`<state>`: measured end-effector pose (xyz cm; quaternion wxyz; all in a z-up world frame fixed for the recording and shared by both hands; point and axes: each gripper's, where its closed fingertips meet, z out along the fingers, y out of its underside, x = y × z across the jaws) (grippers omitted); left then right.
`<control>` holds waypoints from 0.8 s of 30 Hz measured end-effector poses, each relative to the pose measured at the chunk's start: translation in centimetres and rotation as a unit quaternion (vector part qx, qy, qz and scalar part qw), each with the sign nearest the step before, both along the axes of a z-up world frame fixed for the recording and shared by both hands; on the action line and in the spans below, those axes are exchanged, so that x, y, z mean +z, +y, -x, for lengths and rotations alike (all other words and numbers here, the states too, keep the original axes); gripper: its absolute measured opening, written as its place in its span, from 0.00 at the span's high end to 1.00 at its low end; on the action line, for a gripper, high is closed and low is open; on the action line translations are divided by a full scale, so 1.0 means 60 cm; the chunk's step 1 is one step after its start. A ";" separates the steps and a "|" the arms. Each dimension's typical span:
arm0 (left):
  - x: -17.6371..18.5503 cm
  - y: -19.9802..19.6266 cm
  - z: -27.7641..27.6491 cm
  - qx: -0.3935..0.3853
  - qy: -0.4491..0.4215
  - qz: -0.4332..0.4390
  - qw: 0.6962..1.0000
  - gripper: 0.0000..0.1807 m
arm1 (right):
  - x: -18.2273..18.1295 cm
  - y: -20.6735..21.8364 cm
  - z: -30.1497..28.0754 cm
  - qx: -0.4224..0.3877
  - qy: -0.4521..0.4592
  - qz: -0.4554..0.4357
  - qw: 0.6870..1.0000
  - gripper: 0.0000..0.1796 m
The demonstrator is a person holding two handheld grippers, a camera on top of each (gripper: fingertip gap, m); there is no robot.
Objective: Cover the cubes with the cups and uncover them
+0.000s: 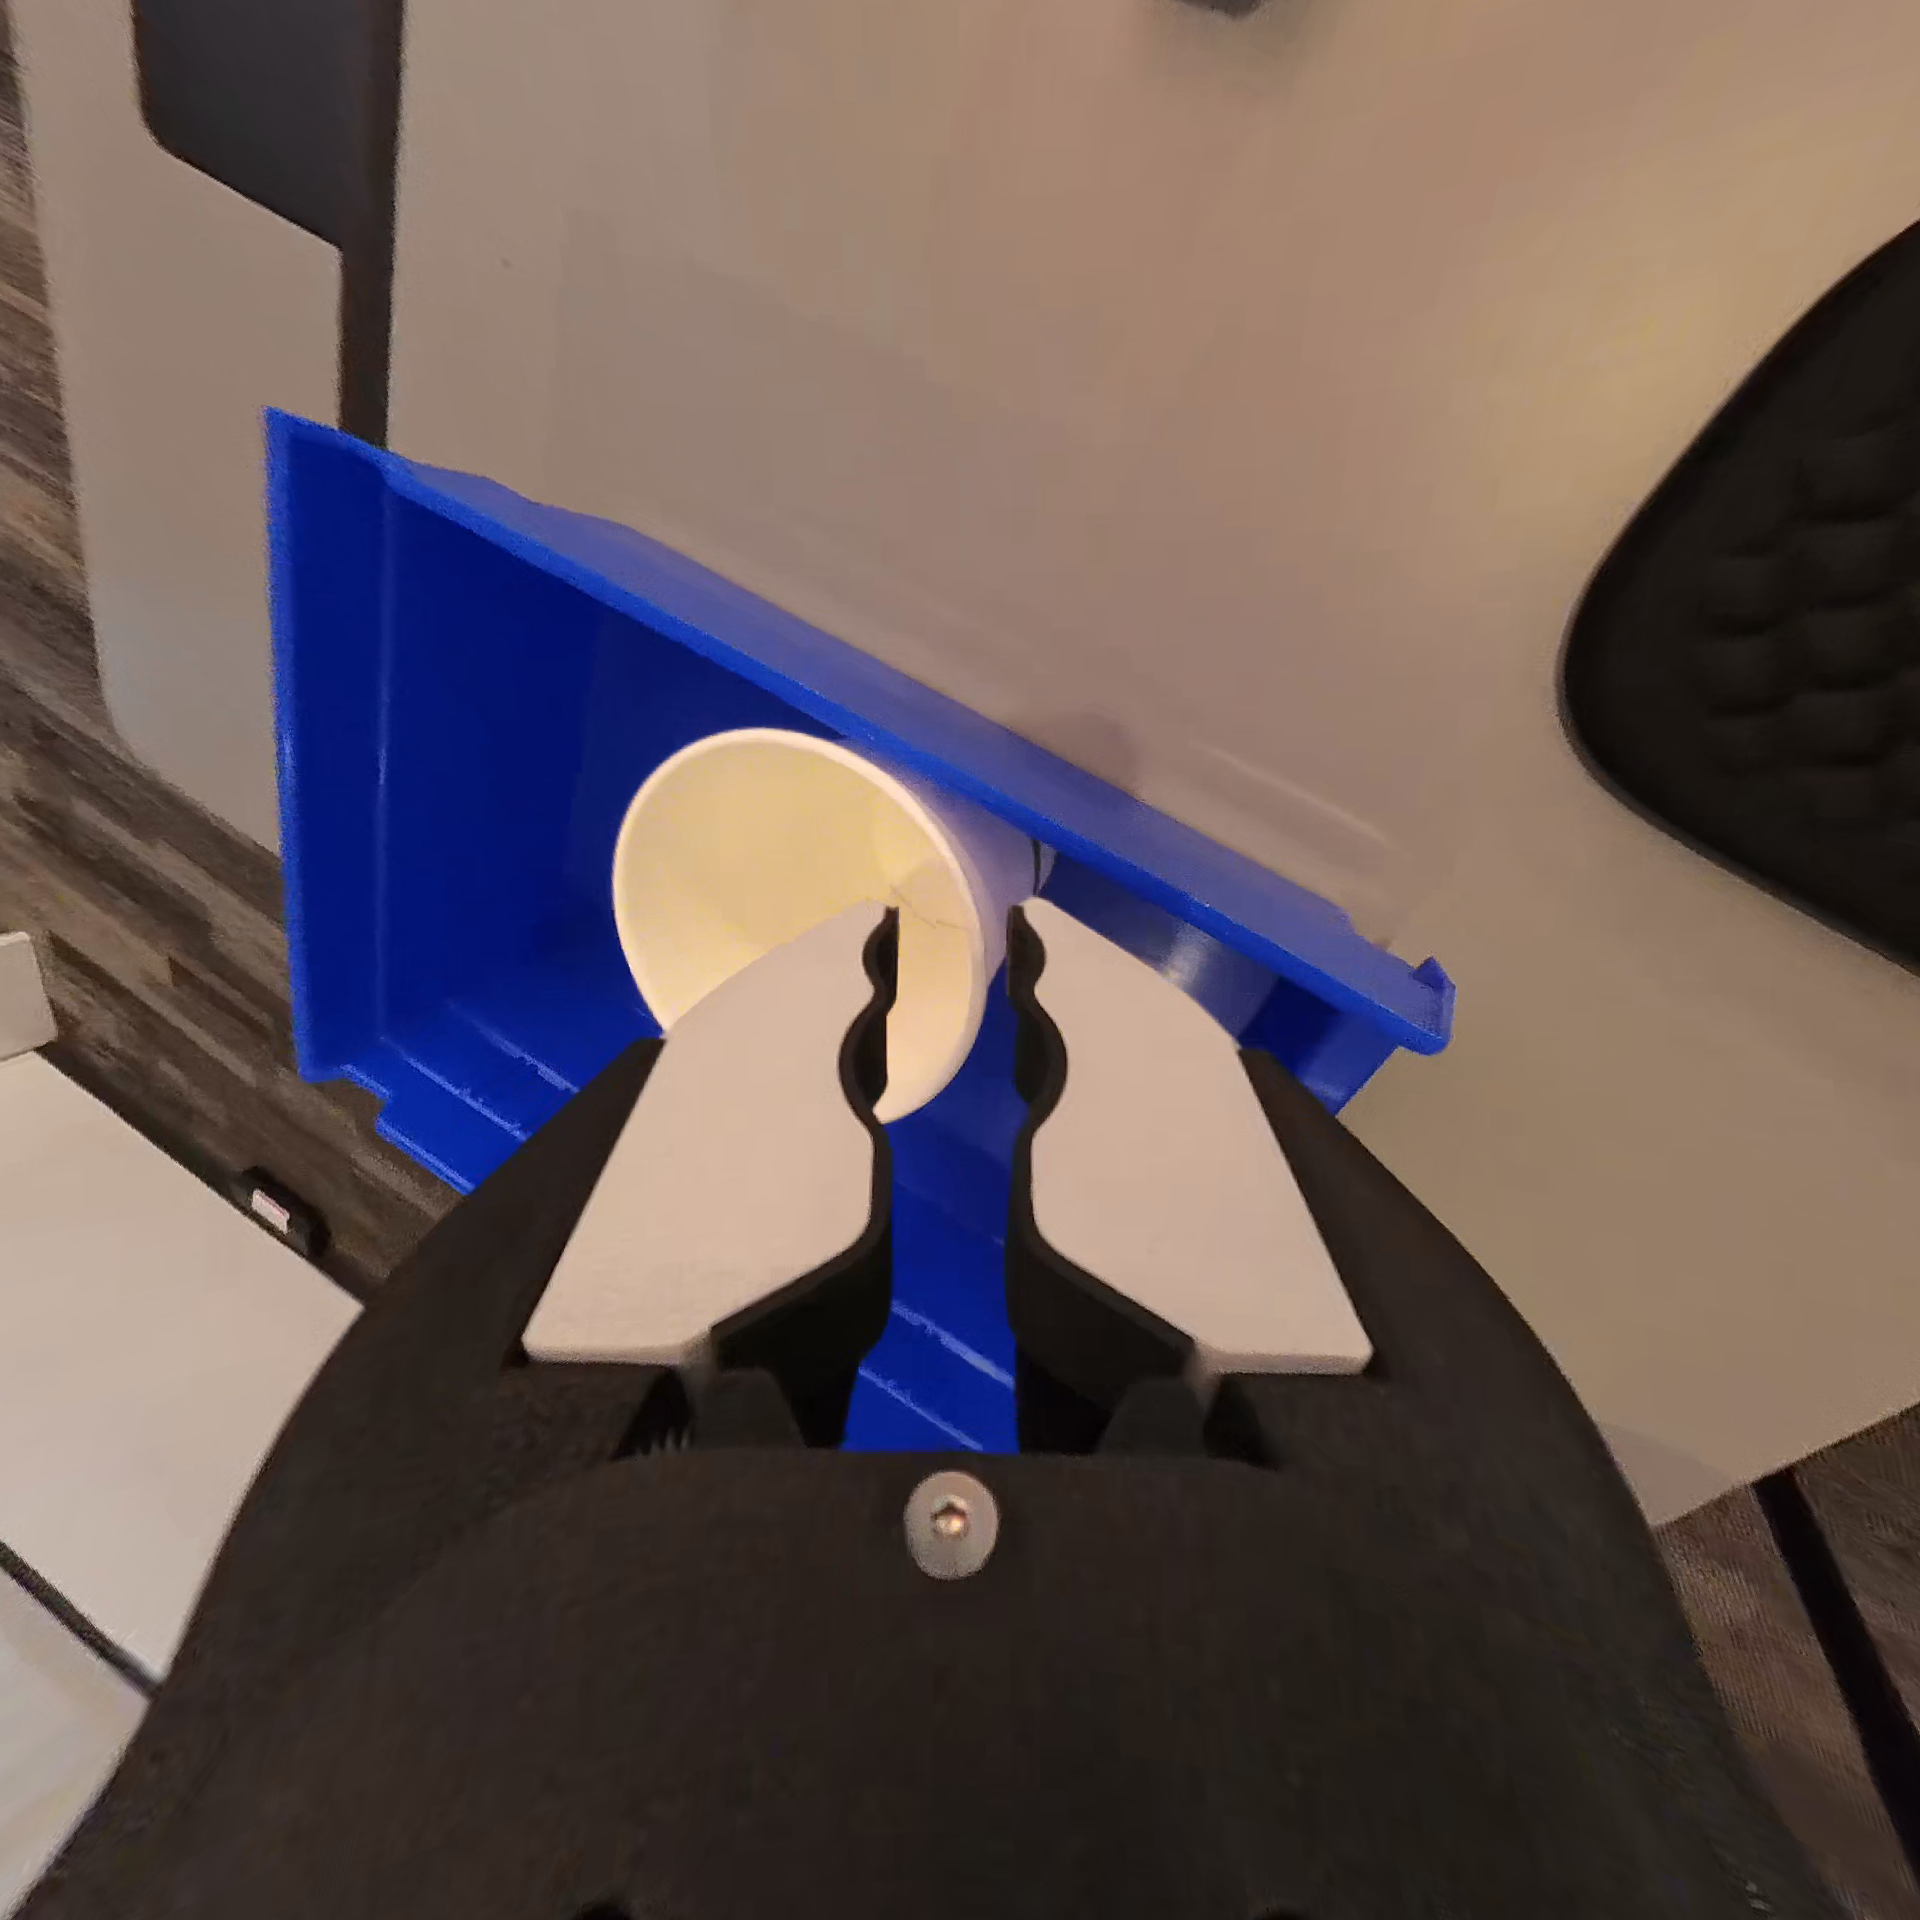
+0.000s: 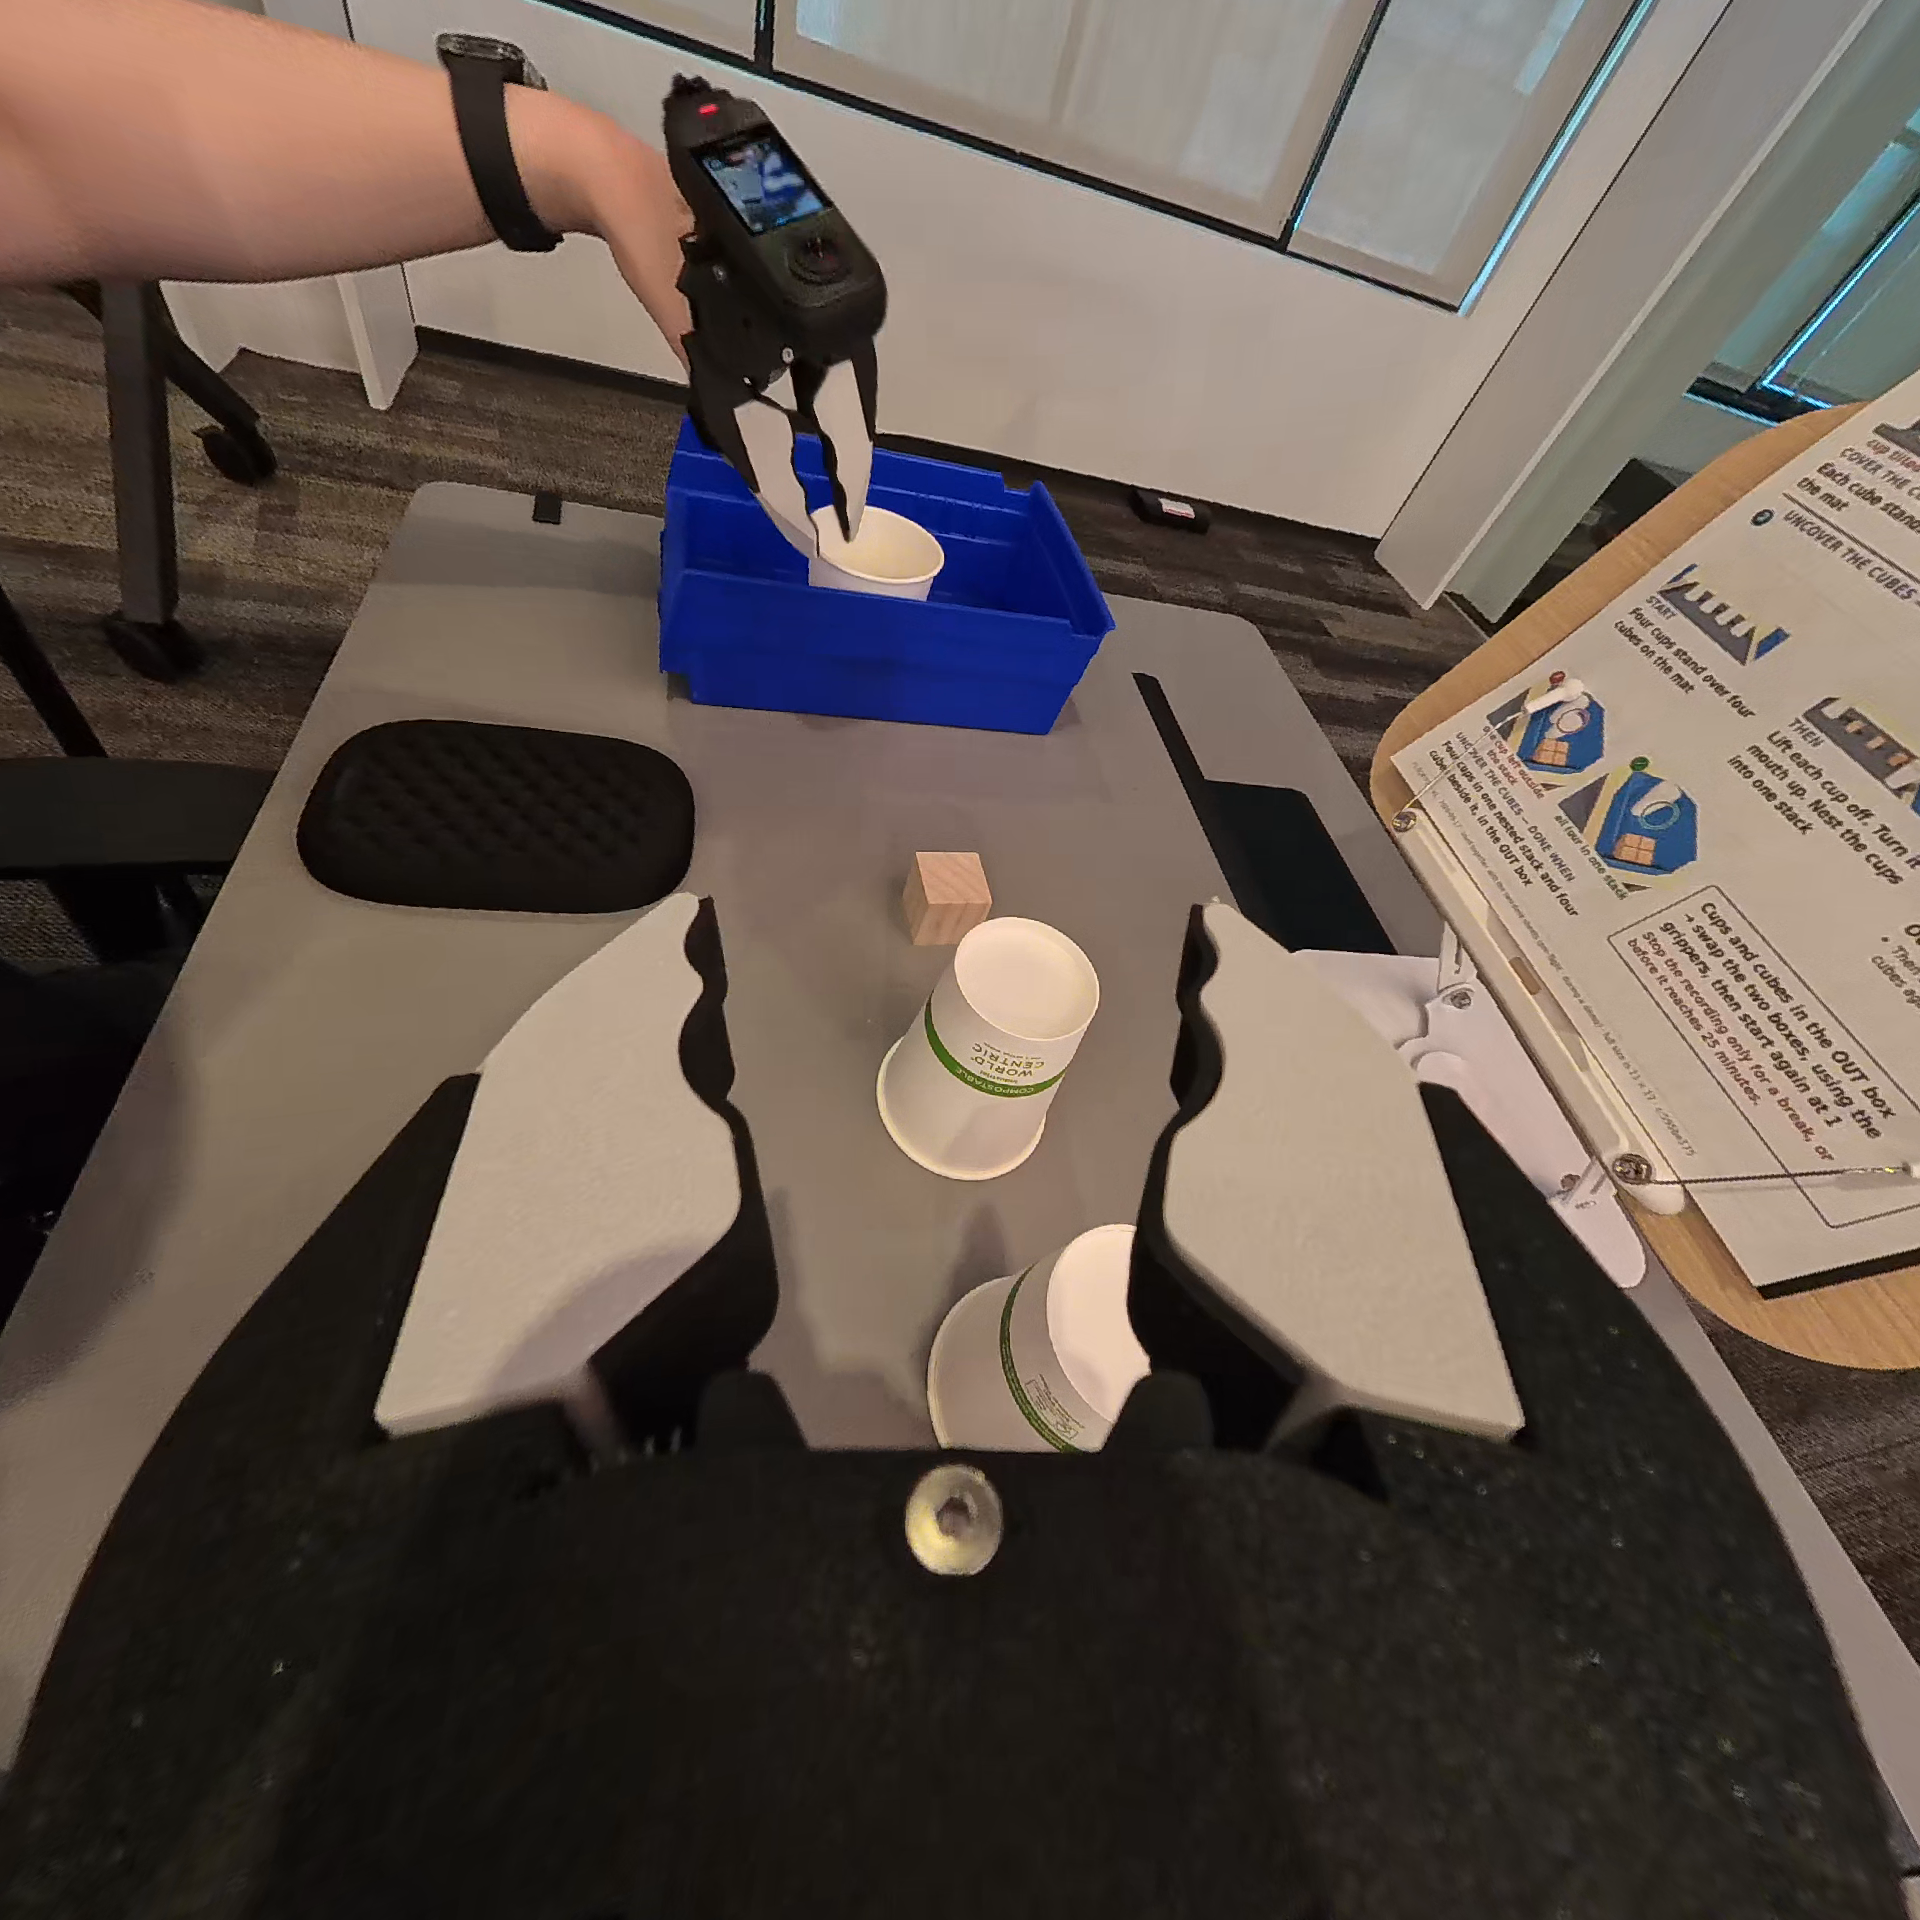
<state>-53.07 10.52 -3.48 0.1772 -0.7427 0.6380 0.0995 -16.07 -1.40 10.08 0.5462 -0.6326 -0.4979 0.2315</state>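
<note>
Left gripper [image 2: 826, 525] pinched the rim of a paper cup [image 2: 876, 553] inside the blue bin [image 2: 883, 644]. Right gripper [image 2: 951, 997] hung wide apart, empty, nearer than the bin, above two upturned cups [image 2: 987, 1049] and one bare cube [image 2: 945, 896]. Cups looked light, thin and crushable; grip the wall gently.

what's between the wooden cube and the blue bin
Nothing: in the right wrist view the grey table lies bare between the wooden cube and the blue bin.

Grey table [image 2: 540, 1049]: blue bin [image 2: 883, 655], black pad [image 2: 497, 816], cube [image 2: 945, 896], two cups [image 2: 987, 1049] (upturned).
</note>
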 end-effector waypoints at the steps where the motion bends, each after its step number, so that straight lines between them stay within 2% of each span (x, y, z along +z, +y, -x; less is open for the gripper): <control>1: -0.003 0.001 0.003 0.001 0.008 0.003 1.000 0.89 | 0.000 0.000 0.000 0.001 0.000 -0.001 1.000 0.54; 7: -0.033 0.007 0.028 0.024 0.050 0.021 0.998 0.90 | -0.001 0.002 -0.004 0.002 -0.001 -0.003 1.000 0.54; 10: -0.041 0.012 0.030 0.036 0.037 0.017 0.999 0.97 | -0.003 0.003 -0.006 0.004 0.001 0.000 1.000 0.54; 17: -0.040 0.006 0.036 0.049 0.011 0.018 0.999 0.98 | -0.017 0.013 -0.008 0.004 -0.003 0.013 1.000 0.54; 21: -0.009 0.007 0.048 0.060 -0.020 -0.010 0.998 0.99 | -0.022 0.018 -0.011 0.002 0.001 0.019 1.000 0.54; 24: 0.048 0.006 0.050 0.066 -0.081 -0.051 0.993 0.99 | -0.022 0.019 -0.012 0.006 0.009 0.021 1.000 0.54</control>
